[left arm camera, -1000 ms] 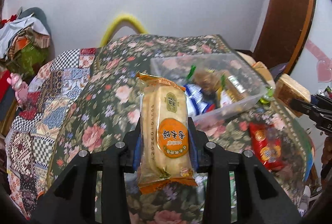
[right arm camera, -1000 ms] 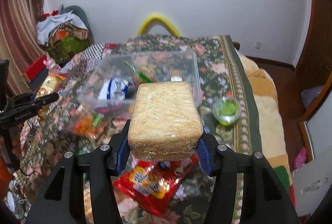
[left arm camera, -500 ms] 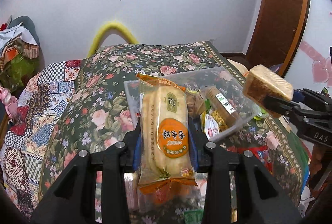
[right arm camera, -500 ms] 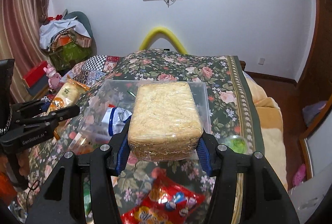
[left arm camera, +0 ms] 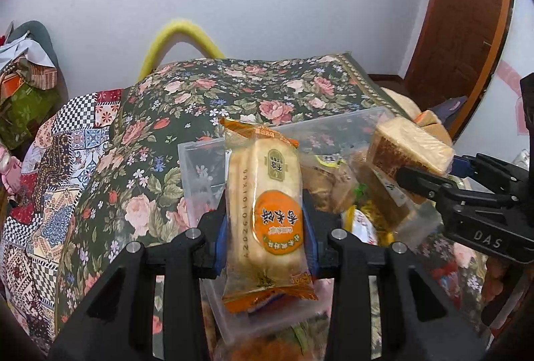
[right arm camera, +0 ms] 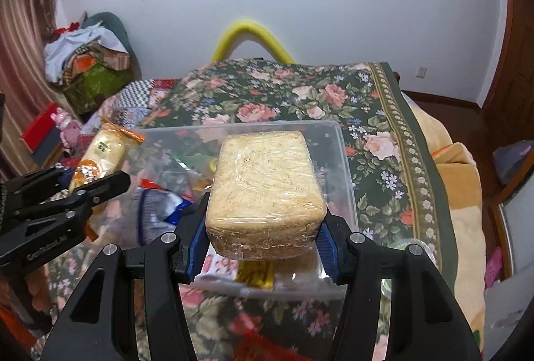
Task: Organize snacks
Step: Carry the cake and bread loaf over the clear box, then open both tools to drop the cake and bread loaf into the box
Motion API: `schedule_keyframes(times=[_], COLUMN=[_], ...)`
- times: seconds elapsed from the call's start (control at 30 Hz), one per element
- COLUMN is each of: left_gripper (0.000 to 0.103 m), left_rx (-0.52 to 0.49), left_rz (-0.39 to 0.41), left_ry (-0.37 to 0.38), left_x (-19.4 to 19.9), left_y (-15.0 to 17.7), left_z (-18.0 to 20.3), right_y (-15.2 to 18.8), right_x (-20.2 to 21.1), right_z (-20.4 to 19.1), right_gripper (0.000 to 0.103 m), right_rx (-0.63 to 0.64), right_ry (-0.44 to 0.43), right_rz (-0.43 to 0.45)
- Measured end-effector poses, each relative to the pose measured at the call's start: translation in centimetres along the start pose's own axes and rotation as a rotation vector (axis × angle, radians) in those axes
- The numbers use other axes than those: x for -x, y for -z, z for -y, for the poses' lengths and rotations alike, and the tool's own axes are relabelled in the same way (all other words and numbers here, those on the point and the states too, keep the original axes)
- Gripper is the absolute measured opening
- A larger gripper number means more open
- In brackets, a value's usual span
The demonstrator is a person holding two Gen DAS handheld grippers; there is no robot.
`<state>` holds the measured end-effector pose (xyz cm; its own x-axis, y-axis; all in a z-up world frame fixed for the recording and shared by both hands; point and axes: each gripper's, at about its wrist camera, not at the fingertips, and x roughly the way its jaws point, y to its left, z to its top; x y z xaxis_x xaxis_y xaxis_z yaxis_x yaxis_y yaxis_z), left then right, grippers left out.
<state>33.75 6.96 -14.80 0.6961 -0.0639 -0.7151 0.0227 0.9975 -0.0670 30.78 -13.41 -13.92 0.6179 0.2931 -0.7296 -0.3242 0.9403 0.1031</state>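
Observation:
My left gripper (left arm camera: 263, 230) is shut on an orange-labelled packet of cakes (left arm camera: 265, 214), held upright above the near left corner of a clear plastic bin (left arm camera: 197, 160) that holds several snacks. My right gripper (right arm camera: 263, 227) is shut on a plastic-wrapped block of bread (right arm camera: 263, 184), held above the bin's near right part (right arm camera: 343, 160). The right gripper with the bread (left arm camera: 410, 147) also shows at the right of the left wrist view. The left gripper with the packet (right arm camera: 100, 154) shows at the left of the right wrist view.
The bin sits on a table under a dark floral cloth (left arm camera: 260, 87). A red snack bag (right arm camera: 263, 347) lies on the cloth in front of the bin. A small green cup (right arm camera: 417, 247) stands by the bin's right side. A patchwork cover (left arm camera: 43, 187) lies to the left.
Both grippers have moved forward and inward with their snacks, from beside the bin to above it. The bin now lies directly under both.

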Motion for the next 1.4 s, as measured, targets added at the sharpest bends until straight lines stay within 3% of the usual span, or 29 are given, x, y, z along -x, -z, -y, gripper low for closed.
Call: schedule_keyframes(times=[0.53,0.77,0.9,1.4], left_gripper=[0.037,0.052,0.059,0.066], left_rx=[0.07,0.099,0.09,0.047], left_rz=[-0.107,-0.117,-0.095,0.031], left_ry=[0.036,0.017,0.012,0.058], left_x=[-4.0,-3.7,-2.3,7.3], left_y=[-0.7,-0.5,-0.6,-0.1], left_z=[-1.0,-1.2,-0.9,1.2], right_y=[-0.8,-0.8,-0.9,0.0], right_x=[-3.4,-3.2,-1.9,6.1], right_z=[-0.2,-0.7,-0.9,-2.6], right_gripper=[0.052,0.053,0.059,0.067], right_rx=[0.053,0.064,0.06,0.102], right_ry=[0.052,0.064,0.042,0.041], right_rz=[-0.068,-0.066,-0.058,0.066])
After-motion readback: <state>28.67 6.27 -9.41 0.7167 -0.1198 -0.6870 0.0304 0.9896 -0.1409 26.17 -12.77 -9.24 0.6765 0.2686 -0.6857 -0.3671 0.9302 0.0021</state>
